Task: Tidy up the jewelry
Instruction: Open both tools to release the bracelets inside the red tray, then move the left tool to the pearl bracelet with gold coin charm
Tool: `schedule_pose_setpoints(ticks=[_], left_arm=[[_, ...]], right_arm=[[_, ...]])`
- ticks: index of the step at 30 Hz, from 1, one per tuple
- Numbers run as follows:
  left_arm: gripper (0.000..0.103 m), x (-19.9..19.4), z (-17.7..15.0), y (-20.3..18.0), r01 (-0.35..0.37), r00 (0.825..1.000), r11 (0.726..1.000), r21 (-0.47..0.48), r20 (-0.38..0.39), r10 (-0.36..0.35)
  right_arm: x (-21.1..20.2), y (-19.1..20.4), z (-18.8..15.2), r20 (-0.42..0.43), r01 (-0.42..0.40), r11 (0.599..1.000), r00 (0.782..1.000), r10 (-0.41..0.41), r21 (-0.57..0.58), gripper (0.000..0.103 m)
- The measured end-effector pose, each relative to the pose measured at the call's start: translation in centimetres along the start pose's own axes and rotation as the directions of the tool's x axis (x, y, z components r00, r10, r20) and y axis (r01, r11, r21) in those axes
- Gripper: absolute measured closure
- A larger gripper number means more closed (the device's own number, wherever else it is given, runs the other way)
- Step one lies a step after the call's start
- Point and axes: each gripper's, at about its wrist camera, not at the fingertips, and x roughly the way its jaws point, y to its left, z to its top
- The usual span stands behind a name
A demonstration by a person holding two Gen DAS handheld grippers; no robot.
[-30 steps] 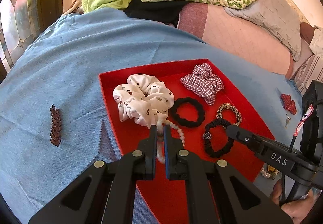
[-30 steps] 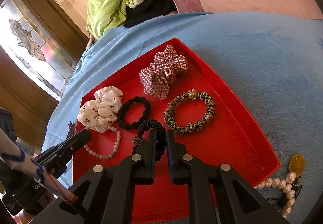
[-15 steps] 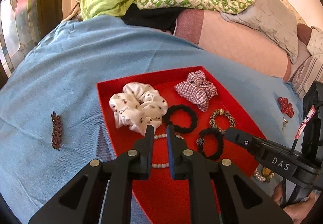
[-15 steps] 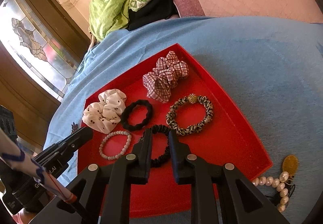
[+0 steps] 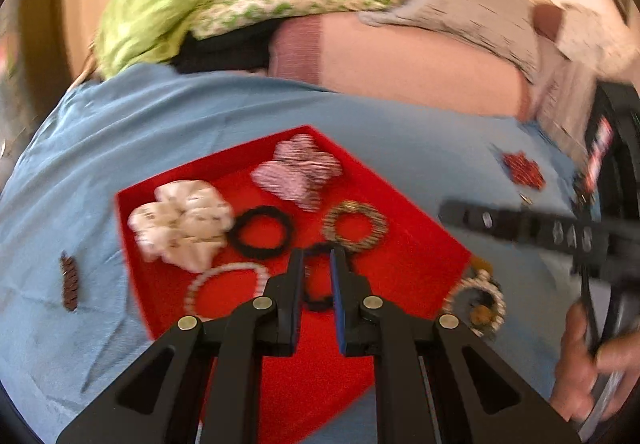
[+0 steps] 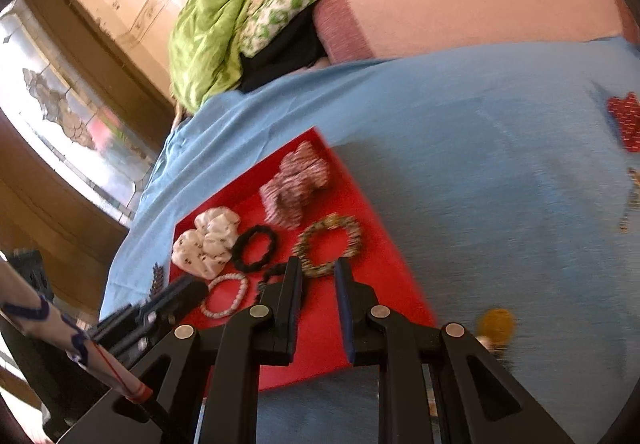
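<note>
Both my grippers, left (image 5: 316, 264) & right (image 6: 318, 272): jaws slightly parted, nothing gripped, above red tray (image 5: 400, 268). Tray holds scrunchies, hair ties, bead bracelet (image 5: 224, 280). Pearl strand (image 5: 480, 300) & brown clip (image 5: 69, 286) lie outside on blue cloth (image 5: 160, 115).

White lettering on the right hand-held gripper (image 5: 520, 228) is too blurred to read.
</note>
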Motion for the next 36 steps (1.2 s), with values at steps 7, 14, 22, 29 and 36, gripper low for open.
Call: schedule_pose_setpoints(ticks=[7,14,22,29,36], left_arm=[[0.091,0.4,-1.3,-5.4,0.116,0.993,0.98,0.162,-0.046,-0.11],[0.084,1.3,-2.9,-9.2,0.221,0.973,0.932,0.287,-0.13,-0.19],[0.083,3.3,-4.8,-12.4,0.304,0.944,0.872,0.382,-0.246,-0.221],[0.074,4.7,-5.0,-13.3,0.292,0.947,0.861,0.416,-0.249,-0.201],[0.063,5.2,-5.5,-15.0,0.271,0.956,0.823,0.5,-0.238,-0.17]], right_arm=[[-2.5,-3.7,0.5,0.004,0.072,0.997,0.997,-0.072,0.038,0.085],[-3.4,-6.3,0.0,-0.031,0.116,0.992,0.993,-0.114,0.051,0.085],[-4.2,-8.4,-0.3,-0.05,0.134,0.987,0.99,-0.13,0.084,0.085],[-4.7,-9.1,-0.4,-0.053,0.135,0.987,0.99,-0.13,0.093,0.085],[-4.8,-9.3,-0.4,-0.058,0.133,0.986,0.99,-0.127,0.103,0.085]])
